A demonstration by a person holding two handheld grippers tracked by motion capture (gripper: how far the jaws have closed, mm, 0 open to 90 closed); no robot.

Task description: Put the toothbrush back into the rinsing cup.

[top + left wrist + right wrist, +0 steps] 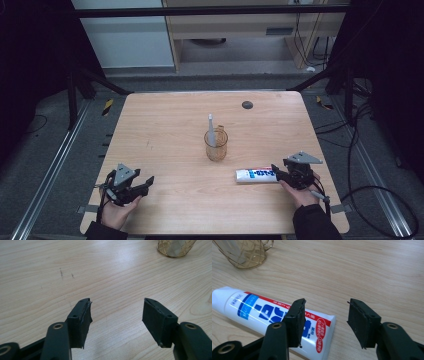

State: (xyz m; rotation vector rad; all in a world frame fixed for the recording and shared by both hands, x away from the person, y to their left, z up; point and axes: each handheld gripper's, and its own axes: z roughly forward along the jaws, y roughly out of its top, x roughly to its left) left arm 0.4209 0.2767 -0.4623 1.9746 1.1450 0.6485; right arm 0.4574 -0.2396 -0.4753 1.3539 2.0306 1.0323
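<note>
My right gripper [278, 172] sits at the lower right of the high view, jaws parted with nothing pinched, hanging over the flat end of the toothpaste tube [256, 175], which lies on the table [165, 125] just left of it. My left gripper [145, 183], lower left, gapes over bare wood. The amber glass cup [216, 145] stands mid-frame, holding a toothbrush [211, 129].
</note>
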